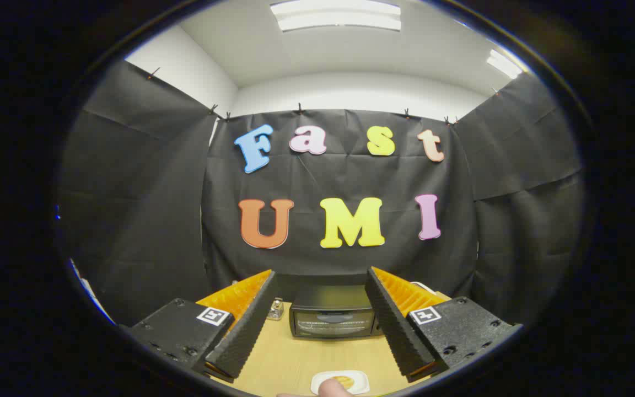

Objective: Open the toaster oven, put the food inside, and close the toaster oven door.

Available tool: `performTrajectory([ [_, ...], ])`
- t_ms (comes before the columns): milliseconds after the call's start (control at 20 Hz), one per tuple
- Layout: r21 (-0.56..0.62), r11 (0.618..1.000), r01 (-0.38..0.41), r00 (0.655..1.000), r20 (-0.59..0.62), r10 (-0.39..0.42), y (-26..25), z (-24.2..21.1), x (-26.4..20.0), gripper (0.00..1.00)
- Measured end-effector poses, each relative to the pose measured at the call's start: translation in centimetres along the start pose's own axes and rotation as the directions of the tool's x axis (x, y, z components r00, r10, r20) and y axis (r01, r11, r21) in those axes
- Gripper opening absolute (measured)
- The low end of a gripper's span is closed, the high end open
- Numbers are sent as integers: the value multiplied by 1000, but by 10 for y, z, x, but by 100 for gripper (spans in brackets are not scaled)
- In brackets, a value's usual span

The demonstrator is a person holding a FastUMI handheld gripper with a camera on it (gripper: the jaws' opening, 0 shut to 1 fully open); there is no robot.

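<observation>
Between the fingers: my gripper (320, 314) holds nothing; the fingers (243, 331) are spread wide, with bare desk showing in the gap.
Why so wide: I judge this a ready stance. No grasp has begun, and the spread keeps the toaster oven in sight down the middle.
Just below the fingers: a small white plate (357, 380) with a yellow piece of food (344, 379) sits on the desk (290, 358), nearer me than the fingertips. A fingertip of a person (331, 389) pokes in at the plate's near edge; I cannot tell whether it touches.
Ahead, beyond the fingers: the toaster oven (333, 318), dark, door shut, glass front facing me, set back against the booth's cloth wall. The door facing square on suits a straight approach.
Beside the oven: a small glass jar (276, 309), just left of it, apart from the door.
Task state: door not yet opened; food still outside on its plate.
Open room: bare desk lies between plate and oven, enough, I judge, for the door to drop forward.
Edges to mind: the jar crowds the oven's left side, so I would come in centred or slightly right.
</observation>
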State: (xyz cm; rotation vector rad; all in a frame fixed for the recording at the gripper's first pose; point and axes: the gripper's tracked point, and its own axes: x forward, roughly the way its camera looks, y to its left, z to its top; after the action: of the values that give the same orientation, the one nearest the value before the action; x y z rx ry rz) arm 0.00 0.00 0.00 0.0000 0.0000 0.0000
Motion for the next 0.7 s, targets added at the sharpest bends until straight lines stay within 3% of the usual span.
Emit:
performTrajectory([
  [700,32,999,5,1000,-23,-4,-9,-13,12,100],
])
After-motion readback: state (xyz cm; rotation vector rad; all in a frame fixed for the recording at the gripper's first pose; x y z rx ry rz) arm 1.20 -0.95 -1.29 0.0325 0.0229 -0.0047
